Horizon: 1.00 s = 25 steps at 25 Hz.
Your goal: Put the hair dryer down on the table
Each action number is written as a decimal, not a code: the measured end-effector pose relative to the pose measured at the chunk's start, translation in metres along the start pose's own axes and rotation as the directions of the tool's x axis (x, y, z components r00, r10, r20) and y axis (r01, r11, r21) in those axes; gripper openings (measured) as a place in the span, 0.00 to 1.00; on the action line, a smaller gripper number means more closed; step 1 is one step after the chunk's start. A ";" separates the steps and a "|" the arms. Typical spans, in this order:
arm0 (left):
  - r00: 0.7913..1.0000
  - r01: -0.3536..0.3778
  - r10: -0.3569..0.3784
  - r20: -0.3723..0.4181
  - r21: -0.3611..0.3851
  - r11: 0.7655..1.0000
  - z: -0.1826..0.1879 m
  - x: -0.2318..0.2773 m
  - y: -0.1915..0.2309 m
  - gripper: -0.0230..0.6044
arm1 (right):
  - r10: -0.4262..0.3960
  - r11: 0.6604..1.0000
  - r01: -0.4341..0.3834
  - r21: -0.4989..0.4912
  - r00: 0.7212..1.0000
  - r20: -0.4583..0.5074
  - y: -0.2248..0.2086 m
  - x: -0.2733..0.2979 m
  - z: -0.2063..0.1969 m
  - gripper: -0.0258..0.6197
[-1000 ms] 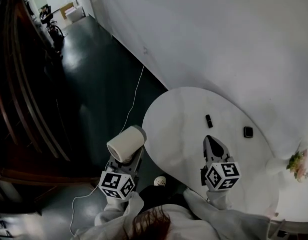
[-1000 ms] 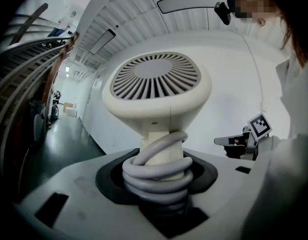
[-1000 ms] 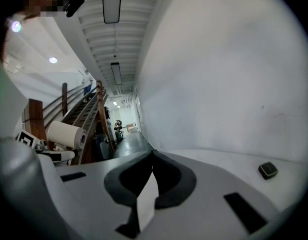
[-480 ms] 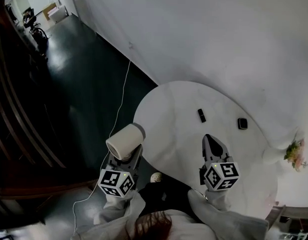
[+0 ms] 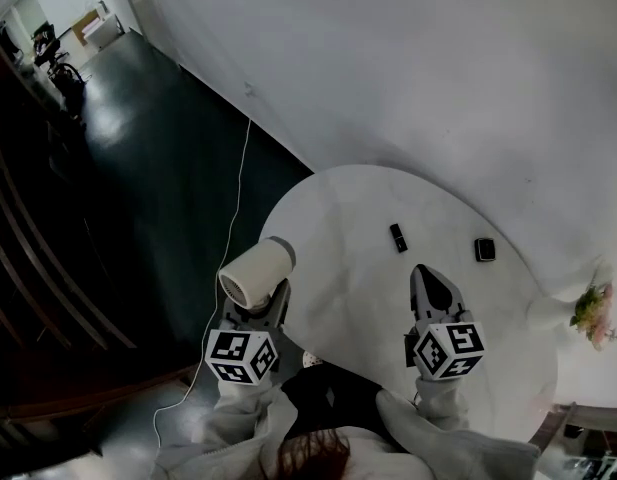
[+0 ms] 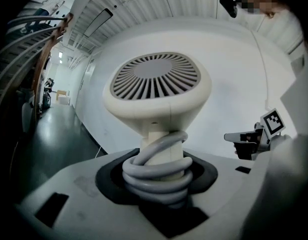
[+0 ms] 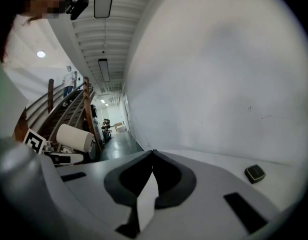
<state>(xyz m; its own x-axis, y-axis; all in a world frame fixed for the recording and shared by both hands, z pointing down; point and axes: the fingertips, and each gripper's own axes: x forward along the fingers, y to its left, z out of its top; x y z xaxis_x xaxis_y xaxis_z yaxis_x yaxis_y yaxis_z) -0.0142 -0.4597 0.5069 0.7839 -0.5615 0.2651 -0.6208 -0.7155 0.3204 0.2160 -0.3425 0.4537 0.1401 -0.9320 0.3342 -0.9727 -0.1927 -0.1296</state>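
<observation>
Left gripper (image 5: 265,306) is held low and nearly level at the counter's (image 5: 348,258) near-left rim, its marker cube toward the person; its jaws are clamped on the handle of the hair dryer (image 5: 256,273), which stands up out of them with its barrel lying crosswise above the tips, clear of the counter surface. Right gripper (image 5: 426,272) is held likewise over the counter's near part, well apart from the left; its jaws are pressed together at the tips with nothing between them.

On the counter, ahead of the right jaws: a small dark oblong item (image 5: 397,237) and, further right, a small dark square item (image 5: 485,249); flowers (image 5: 591,314) stand at the far-right rim.

The left gripper view alone shows the dryer's (image 6: 156,91) slotted round grille and a grey cord (image 6: 158,171) wound round the handle between the jaws. The head view alone shows a white cable (image 5: 233,208) trailing over the dark floor (image 5: 138,168), left of the left jaws. The right gripper view shows the square item (image 7: 255,173) to the right of its jaws.
</observation>
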 end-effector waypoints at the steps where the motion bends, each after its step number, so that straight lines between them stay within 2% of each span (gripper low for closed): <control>1: 1.000 -0.009 0.009 -0.009 -0.005 1.000 0.000 0.007 0.001 0.37 | 0.004 1.000 -0.004 0.001 1.000 0.001 0.000 0.003 0.001 0.12; 9: 0.987 -0.056 0.057 -0.150 0.011 0.998 -0.020 0.061 0.007 0.37 | 0.008 1.000 -0.007 0.022 0.999 -0.035 -0.011 0.021 -0.010 0.12; 13: 0.980 -0.060 0.061 -0.189 0.013 0.998 -0.030 0.084 0.006 0.37 | 0.009 0.999 -0.007 0.035 0.998 -0.055 -0.016 0.029 -0.017 0.12; 18: 0.968 -0.080 0.090 -0.234 0.050 0.996 -0.040 0.111 0.010 0.37 | 0.013 0.999 -0.009 0.049 0.997 -0.077 -0.021 0.043 -0.027 0.12; 25: 0.955 -0.095 0.114 -0.274 0.081 0.992 -0.048 0.147 0.016 0.37 | -0.014 0.998 0.020 0.065 0.995 -0.099 -0.037 0.064 -0.037 0.12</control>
<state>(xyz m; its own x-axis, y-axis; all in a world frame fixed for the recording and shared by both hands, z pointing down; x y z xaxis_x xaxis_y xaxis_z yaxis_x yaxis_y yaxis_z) 0.0902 -0.5339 0.5943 0.6754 -0.5039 0.5385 -0.6896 -0.6904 0.2188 0.2541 -0.3837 0.5150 0.1345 -0.8945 0.4264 -0.9555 -0.2311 -0.1835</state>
